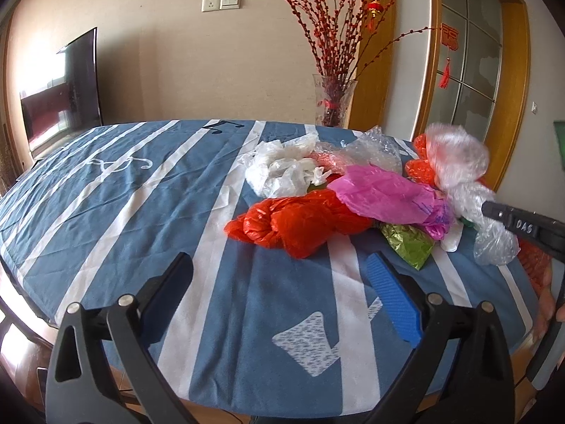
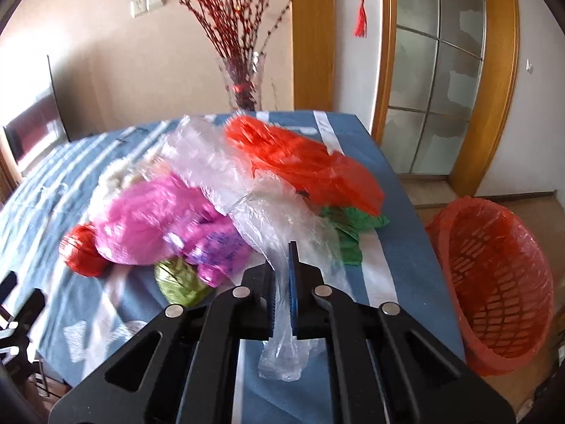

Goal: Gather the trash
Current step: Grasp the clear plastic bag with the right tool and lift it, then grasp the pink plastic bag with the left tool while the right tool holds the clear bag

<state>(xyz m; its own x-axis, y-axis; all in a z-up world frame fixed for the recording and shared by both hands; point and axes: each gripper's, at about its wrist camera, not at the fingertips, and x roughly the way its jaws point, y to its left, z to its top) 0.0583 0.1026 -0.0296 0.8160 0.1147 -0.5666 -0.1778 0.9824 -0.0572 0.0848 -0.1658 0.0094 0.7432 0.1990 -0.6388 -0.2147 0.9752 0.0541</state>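
A heap of crumpled plastic trash lies on the blue striped tablecloth [image 1: 148, 212]: a red bag [image 1: 296, 222], a pink bag [image 1: 385, 194], a white bag [image 1: 282, 169], green foil [image 1: 409, 243] and bubble wrap [image 1: 370, 148]. My left gripper [image 1: 279, 268] is open and empty, short of the heap. My right gripper [image 2: 281, 258] is shut on a clear plastic bag [image 2: 282, 226] and holds it above the heap; it enters the left wrist view from the right [image 1: 494, 208]. The pink bag [image 2: 148, 222] and a red bag [image 2: 307, 166] lie behind it.
A red-lined waste basket [image 2: 494, 282] stands on the floor right of the table. A glass vase [image 1: 333, 100] with red branches stands behind the table's far edge. A TV [image 1: 63, 92] is at the far left. A glazed door [image 2: 434, 70] is at the right.
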